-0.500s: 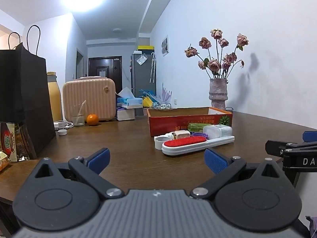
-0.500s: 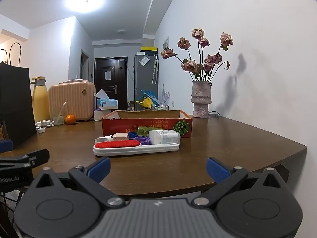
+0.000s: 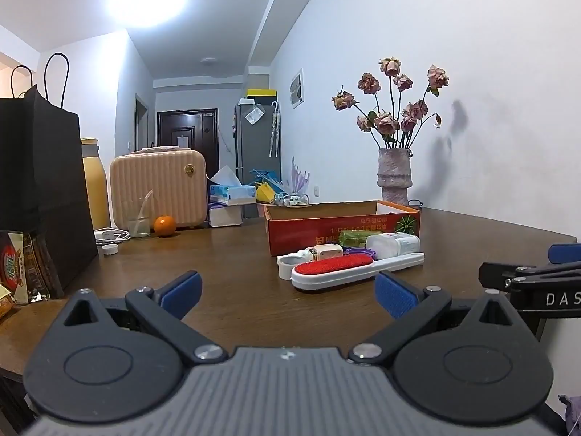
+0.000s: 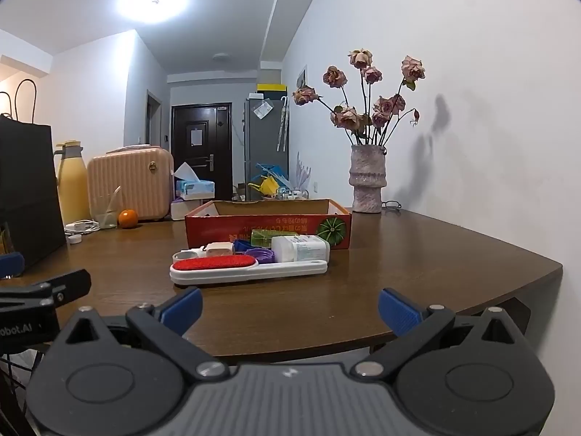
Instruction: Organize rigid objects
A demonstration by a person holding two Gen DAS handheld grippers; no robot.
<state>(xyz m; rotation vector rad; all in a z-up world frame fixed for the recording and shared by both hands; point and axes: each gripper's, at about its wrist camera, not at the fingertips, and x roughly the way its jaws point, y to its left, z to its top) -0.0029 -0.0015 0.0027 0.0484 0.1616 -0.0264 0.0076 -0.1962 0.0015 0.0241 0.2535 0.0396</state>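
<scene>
A white lint brush with a red pad [image 3: 348, 269] [image 4: 239, 269] lies on the brown table in front of a red cardboard box [image 3: 341, 225] [image 4: 268, 227]. Behind the brush lie a white bottle [image 3: 394, 245] [image 4: 301, 249], a white charger [image 3: 326, 250] [image 4: 219, 249], a purple cap [image 4: 258, 254], a green item [image 4: 268, 236] and a white ring [image 3: 288, 261]. My left gripper [image 3: 288, 290] stands open near the table's front edge, empty. My right gripper [image 4: 288, 307] is open and empty too, short of the front edge.
At the back left stand a black paper bag [image 3: 40, 196], a yellow flask [image 3: 94, 181], a pink case [image 3: 158, 185], a glass [image 3: 138, 218], an orange [image 3: 164, 225] and tissue boxes [image 3: 228, 200]. A vase of dried roses [image 3: 394, 174] stands by the wall. Snack packets [image 3: 18, 272] lie far left.
</scene>
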